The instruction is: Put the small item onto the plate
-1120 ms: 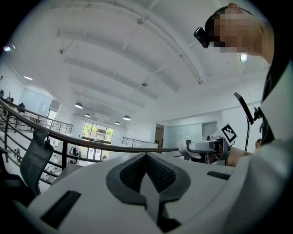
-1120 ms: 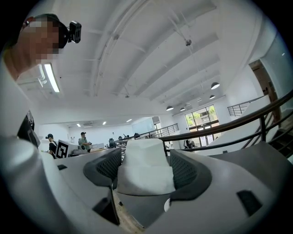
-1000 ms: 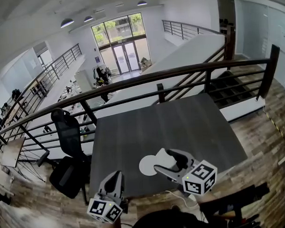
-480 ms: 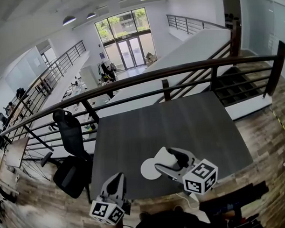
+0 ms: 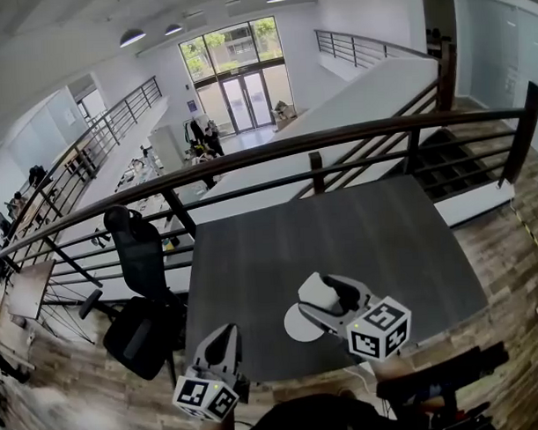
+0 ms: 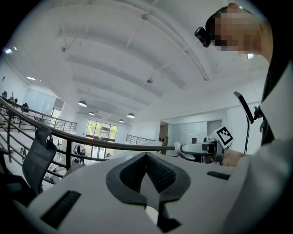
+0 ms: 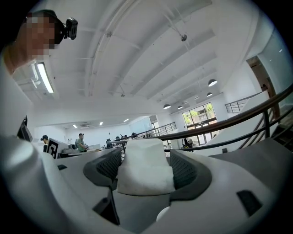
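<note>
The small item [image 5: 312, 291] is a soft white block, and my right gripper [image 5: 316, 300] is shut on it. It hangs just over the far right rim of the white round plate [image 5: 297, 329], which lies near the front edge of the dark grey table [image 5: 340, 234]. In the right gripper view the white block [image 7: 145, 167] fills the gap between the jaws of my right gripper [image 7: 145, 161], which is tilted upward. My left gripper [image 5: 224, 330] hovers at the table's front left edge, shut and empty. In the left gripper view its jaws [image 6: 146, 156] meet, and the right gripper [image 6: 198, 148] shows beyond them.
A dark curved railing [image 5: 337, 146] runs along the table's far side. A black office chair [image 5: 138, 258] stands left of the table. Wooden floor [image 5: 508, 245] and a stairwell [image 5: 452, 164] lie to the right. A white cable [image 5: 363, 372] hangs at the table's front edge.
The head view has shifted a little, so table and plate sit further right. My right gripper still holds the white block by the plate's far right rim. The left gripper has hardly moved.
</note>
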`<state>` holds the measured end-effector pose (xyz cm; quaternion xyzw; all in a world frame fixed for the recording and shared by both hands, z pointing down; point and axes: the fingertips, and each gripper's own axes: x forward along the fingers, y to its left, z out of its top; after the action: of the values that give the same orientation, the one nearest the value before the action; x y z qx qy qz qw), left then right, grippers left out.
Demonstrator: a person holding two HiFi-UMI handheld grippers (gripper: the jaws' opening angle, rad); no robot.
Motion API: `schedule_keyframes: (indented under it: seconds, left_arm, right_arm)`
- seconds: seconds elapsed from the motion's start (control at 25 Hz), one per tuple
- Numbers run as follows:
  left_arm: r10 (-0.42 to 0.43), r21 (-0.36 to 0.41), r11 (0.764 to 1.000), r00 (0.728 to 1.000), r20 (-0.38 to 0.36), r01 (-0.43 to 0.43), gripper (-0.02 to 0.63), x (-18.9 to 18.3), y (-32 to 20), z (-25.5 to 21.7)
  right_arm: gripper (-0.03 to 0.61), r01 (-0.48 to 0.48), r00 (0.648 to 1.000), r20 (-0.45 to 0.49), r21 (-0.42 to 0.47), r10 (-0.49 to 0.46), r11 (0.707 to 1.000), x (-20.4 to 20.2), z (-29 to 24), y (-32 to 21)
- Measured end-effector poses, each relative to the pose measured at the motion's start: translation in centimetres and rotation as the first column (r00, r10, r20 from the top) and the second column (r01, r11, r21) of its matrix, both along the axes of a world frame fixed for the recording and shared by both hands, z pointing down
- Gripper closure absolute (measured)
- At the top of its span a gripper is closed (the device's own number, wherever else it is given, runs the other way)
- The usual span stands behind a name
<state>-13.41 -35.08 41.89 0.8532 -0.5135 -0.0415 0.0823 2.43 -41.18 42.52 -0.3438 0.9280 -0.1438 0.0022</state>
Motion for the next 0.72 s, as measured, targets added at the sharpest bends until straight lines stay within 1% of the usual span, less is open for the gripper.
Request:
schedule_keyframes:
  seconds: [0.2, 0.36, 0.56, 0.72]
  left_arm:
    - [0.028, 0.005, 1.000, 1.000, 0.010, -0.028, 0.609, -1.4, 0.3, -0.2]
    - [0.020, -0.004, 1.000, 1.000, 0.009, -0.020, 0.609, -2.3, -0.1, 0.5]
    - [0.021, -0.019, 1.000, 1.000, 0.015, -0.021, 0.609, -2.5, 0.3, 0.5]
    - [0.000, -0.010, 1.000, 1.000, 0.028, 0.000, 0.609, -3.2, 0.6, 0.4]
  right_arm:
    - [0.243, -0.025, 1.000, 0.000, -0.058, 0.025, 0.998, -1.5, 2.2, -1.0]
    - [0.242, -0.045, 0.999, -0.034, -0.082, 0.042, 0.996, -2.1, 4.5, -1.9]
    - [0.242, -0.066, 0.995, -0.078, -0.110, 0.058, 0.992, -2.2, 7.7, -2.7]
    - [0.243, -0.081, 0.991, -0.115, -0.135, 0.065, 0.988, -2.2, 10.7, -3.7]
